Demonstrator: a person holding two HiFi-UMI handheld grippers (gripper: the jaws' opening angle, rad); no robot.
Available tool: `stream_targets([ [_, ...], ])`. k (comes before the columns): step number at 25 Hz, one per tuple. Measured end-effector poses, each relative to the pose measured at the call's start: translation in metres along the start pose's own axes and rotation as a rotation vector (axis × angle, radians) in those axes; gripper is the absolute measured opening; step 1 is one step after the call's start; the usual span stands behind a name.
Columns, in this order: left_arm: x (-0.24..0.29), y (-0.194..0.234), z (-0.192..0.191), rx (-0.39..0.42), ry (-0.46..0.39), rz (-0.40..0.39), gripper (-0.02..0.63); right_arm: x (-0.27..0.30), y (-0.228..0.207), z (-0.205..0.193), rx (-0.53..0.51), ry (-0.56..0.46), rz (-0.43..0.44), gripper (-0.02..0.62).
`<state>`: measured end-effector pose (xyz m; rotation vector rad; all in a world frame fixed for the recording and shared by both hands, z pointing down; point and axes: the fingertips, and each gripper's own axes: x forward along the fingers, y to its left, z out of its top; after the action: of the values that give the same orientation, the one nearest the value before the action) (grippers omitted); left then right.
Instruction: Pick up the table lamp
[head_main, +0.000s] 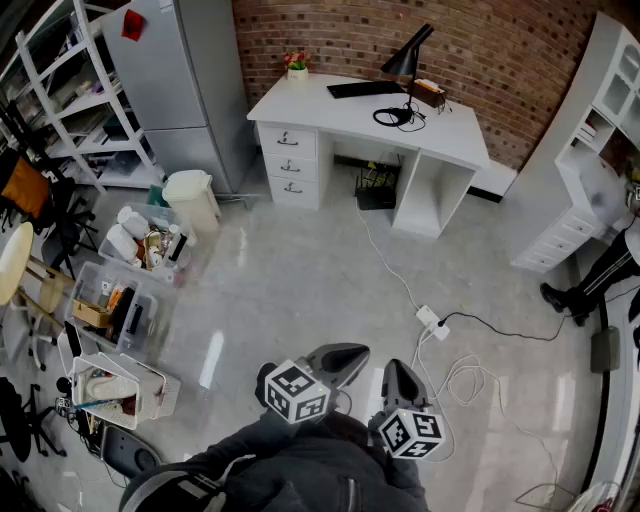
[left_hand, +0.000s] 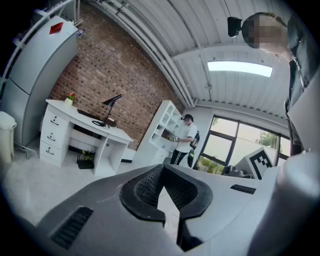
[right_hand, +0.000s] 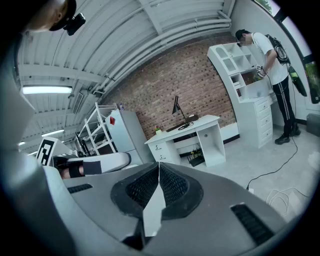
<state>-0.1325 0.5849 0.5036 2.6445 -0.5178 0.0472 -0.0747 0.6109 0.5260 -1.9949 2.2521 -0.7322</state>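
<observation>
A black table lamp (head_main: 408, 60) with a cone shade stands near the back right of a white desk (head_main: 340, 112) against the brick wall; its cord lies coiled at its base. The lamp (left_hand: 113, 101) also shows small and far in the left gripper view, and the lamp (right_hand: 176, 108) likewise in the right gripper view. My left gripper (head_main: 352, 354) and right gripper (head_main: 398, 372) are held close to my body, far from the desk. Both are shut with nothing between their jaws.
A grey fridge (head_main: 172, 70) and shelving (head_main: 60, 90) stand left of the desk. Boxes of clutter (head_main: 130, 300) and a white bin (head_main: 192, 200) line the left floor. A power strip (head_main: 432, 320) and cables cross the floor. White shelves (head_main: 590, 170) stand right, with a person (right_hand: 272, 60) beside them.
</observation>
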Motion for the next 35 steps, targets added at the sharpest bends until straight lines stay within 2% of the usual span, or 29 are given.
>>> stream_targets([
  [9,-0.007,-0.009,-0.01,-0.004,0.014,-0.004,0.006,0.0,0.006,-0.013,0.033,0.004,0.016,0.014],
  [17,0.013,0.011,-0.003,-0.007,0.026,-0.008,0.006,0.02,-0.014,0.0,0.054,-0.014,-0.027,0.014],
  [25,0.054,0.053,0.022,-0.042,0.022,-0.009,0.006,0.067,-0.032,0.026,0.038,-0.004,-0.032,0.014],
  [35,0.11,0.123,0.079,-0.019,0.023,-0.027,0.006,0.159,-0.049,0.074,0.06,-0.012,-0.039,0.014],
])
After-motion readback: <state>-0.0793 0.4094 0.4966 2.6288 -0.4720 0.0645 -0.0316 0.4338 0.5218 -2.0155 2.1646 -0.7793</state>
